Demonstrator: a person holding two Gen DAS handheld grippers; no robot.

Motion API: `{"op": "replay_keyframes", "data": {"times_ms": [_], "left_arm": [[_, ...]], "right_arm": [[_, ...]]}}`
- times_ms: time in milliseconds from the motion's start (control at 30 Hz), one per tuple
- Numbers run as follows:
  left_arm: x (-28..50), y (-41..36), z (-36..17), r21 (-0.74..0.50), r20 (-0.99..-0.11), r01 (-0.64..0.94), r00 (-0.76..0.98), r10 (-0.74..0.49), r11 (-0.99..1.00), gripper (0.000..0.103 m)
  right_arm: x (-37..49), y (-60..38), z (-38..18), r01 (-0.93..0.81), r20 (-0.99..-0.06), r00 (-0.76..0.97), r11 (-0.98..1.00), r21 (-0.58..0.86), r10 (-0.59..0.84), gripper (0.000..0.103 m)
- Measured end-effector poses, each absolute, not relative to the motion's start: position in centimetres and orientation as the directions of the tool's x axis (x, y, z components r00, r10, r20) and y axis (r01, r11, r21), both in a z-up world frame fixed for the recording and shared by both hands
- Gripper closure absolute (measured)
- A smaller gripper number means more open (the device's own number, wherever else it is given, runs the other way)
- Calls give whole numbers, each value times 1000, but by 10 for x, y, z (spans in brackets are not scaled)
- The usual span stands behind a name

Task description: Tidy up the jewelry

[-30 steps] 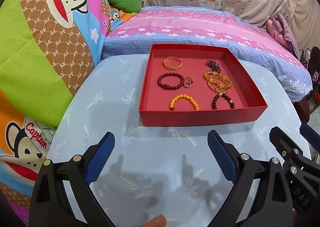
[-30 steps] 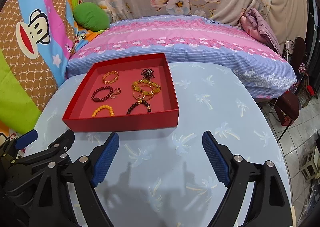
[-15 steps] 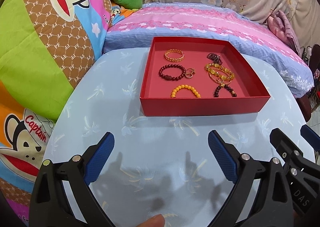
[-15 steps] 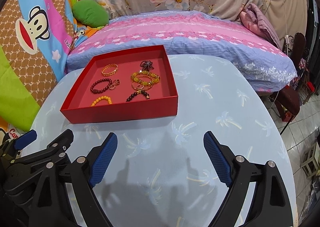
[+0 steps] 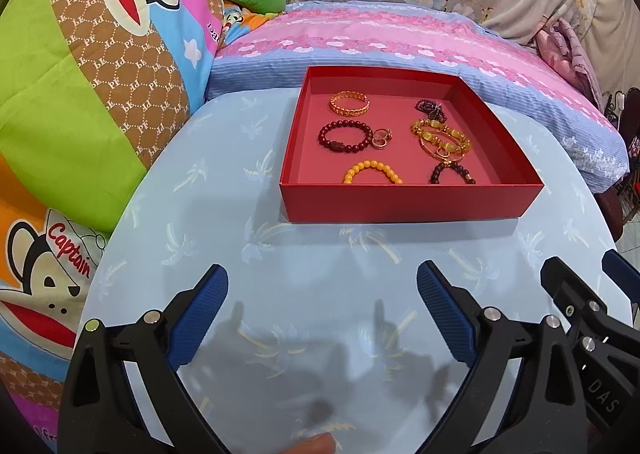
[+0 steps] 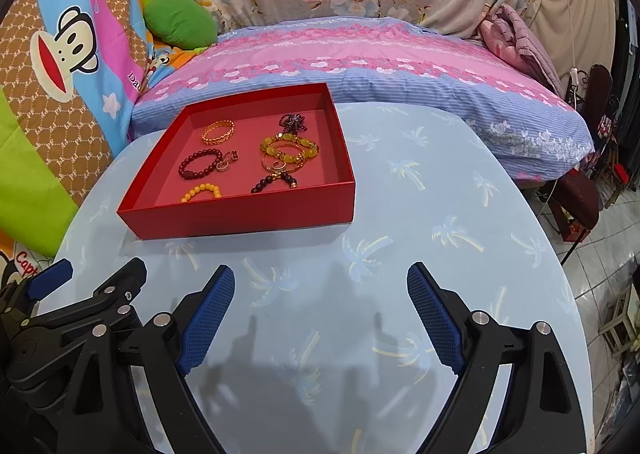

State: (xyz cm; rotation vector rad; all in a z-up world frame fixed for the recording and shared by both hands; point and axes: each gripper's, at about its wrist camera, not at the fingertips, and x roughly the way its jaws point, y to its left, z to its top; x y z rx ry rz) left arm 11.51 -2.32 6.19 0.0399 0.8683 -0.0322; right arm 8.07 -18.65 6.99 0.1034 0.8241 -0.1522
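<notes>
A red tray (image 5: 408, 201) (image 6: 248, 215) stands on the pale blue round table (image 5: 320, 274) (image 6: 400, 221). In it lie a gold bangle (image 5: 349, 103), a dark red bead bracelet (image 5: 345, 137), a small gold ring pair (image 5: 382, 137), an orange bead bracelet (image 5: 373, 170), a yellow stone bracelet (image 5: 440, 135), a dark brown bead bracelet (image 5: 452, 171) and a purple bead clump (image 5: 430, 109). My left gripper (image 5: 322, 290) is open and empty, well short of the tray's front wall. My right gripper (image 6: 320, 290) is open and empty, to the right of the left one.
A bed with a pink and blue cover (image 5: 400, 41) lies behind the table. A cartoon monkey cushion (image 5: 80, 73) stands at the left. A green pillow (image 6: 180, 23) lies at the back. Tiled floor and a stool (image 6: 620, 318) show at the right.
Both grippers have drawn back from the tray, which now looks smaller and farther. The jewelry has not moved. Both stay open.
</notes>
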Motion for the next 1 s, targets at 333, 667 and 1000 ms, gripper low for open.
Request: {"op": "replay_keyframes", "data": {"times_ms": [333,667,1000], "left_arm": [[114,-21,60,19,-764,39,645,-10,999,12],[114,-20,60,22,-765,39,643,-8,999,12],[114,-20,59,22,-767,40,641,-9,999,12]], "right_arm": [[80,-186,69,174,-737,669,984,31,-95,19],[80,-185,69,176,-739,667,984,30,-96,19],[80,-185,69,175,-740,666,984,30,-96,19]]}}
